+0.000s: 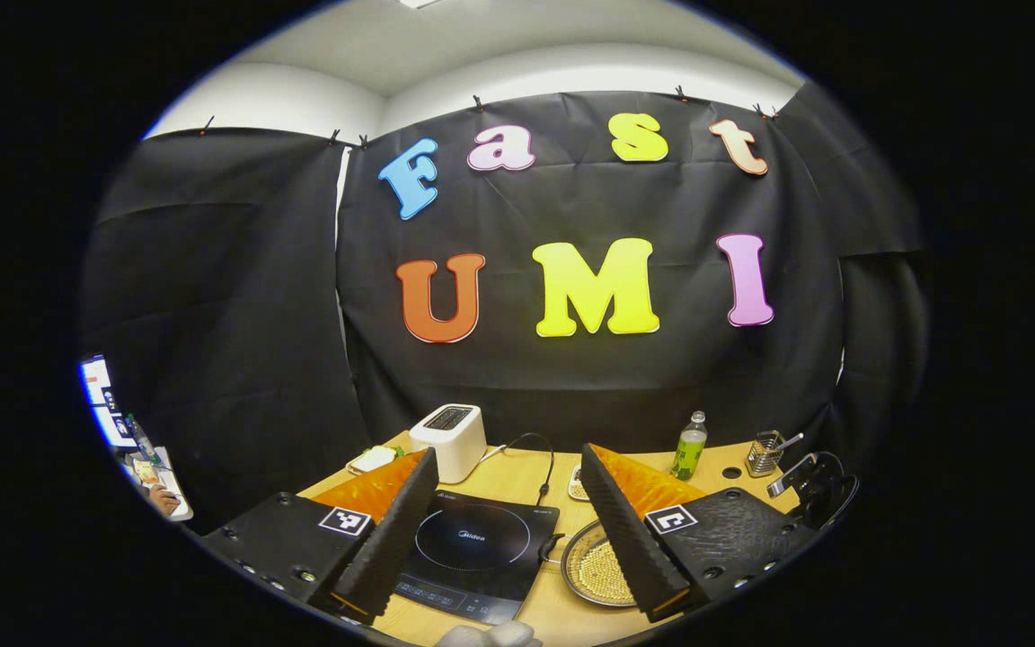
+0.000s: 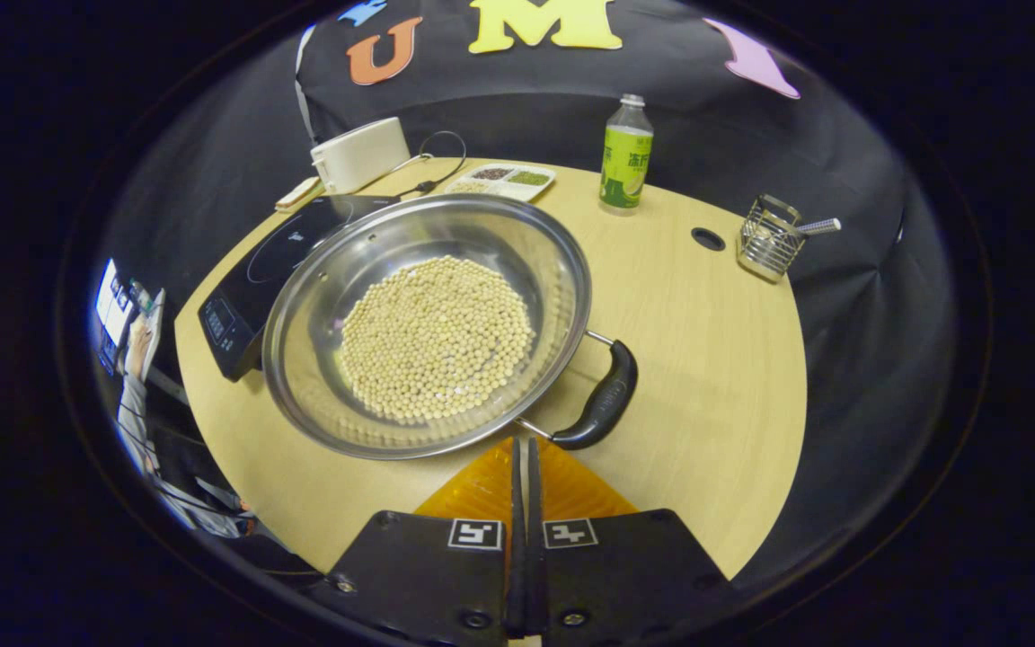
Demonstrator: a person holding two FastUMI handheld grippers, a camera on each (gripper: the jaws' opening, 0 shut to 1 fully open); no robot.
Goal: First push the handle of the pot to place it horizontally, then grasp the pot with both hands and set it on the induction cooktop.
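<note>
Pot (image 2: 428, 328), a shallow steel pan holding pale beans, sat on the table (image 2: 706, 359) with its rim overlapping the near-right edge of the induction cooktop (image 2: 252, 270), which lay at about 10 o'clock from it in the right gripper view. The black handle (image 2: 603, 400) projected from the rim at about 4 o'clock, its long axis tilted, running from 1 o'clock down to 7 o'clock. The right gripper (image 2: 522, 449) was clenched on nothing, fingers pressed together, its tips just short of the handle's lower end, which lay at about 1 o'clock from them; whether they touched could not be told. The left gripper (image 1: 504, 503) was released, fingers spread wide above the cooktop, with the pot at about 4 o'clock from it. The right gripper appeared the nearer to the handle and better placed for the push.
</note>
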